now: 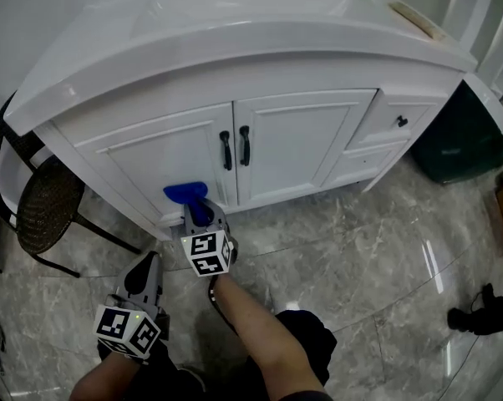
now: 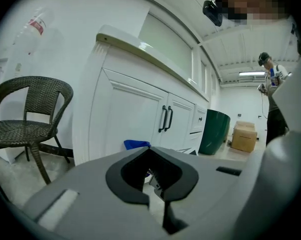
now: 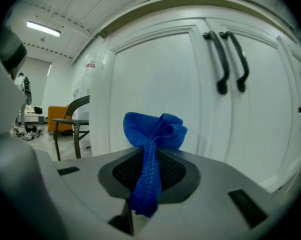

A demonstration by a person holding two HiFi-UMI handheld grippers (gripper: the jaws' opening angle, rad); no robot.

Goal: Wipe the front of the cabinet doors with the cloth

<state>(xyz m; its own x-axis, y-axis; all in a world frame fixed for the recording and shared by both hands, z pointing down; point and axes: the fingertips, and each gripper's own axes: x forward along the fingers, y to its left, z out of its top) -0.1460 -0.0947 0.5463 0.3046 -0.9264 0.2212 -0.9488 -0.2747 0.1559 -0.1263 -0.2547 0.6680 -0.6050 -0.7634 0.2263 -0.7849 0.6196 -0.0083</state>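
Note:
The white cabinet's two doors (image 1: 172, 153) (image 1: 297, 140) carry black handles (image 1: 235, 149) at the middle seam. A blue cloth (image 1: 185, 193) is bunched at the tips of my right gripper (image 1: 198, 211), which is shut on it low in front of the left door, close to its bottom edge. In the right gripper view the cloth (image 3: 155, 129) stands up between the jaws, with the left door (image 3: 155, 79) just behind and the handles (image 3: 225, 61) up to the right. My left gripper (image 1: 144, 264) hangs lower, above the floor, shut and empty, and the cloth (image 2: 136, 144) shows beyond its tips (image 2: 149, 151).
A dark wicker chair (image 1: 47, 203) stands left of the cabinet. Two drawers (image 1: 399, 122) sit right of the doors, and a dark green bin (image 1: 464, 140) stands past them. A cardboard box (image 2: 244, 136) and a standing person (image 2: 273, 99) are farther off. The floor is glossy marble tile (image 1: 360, 241).

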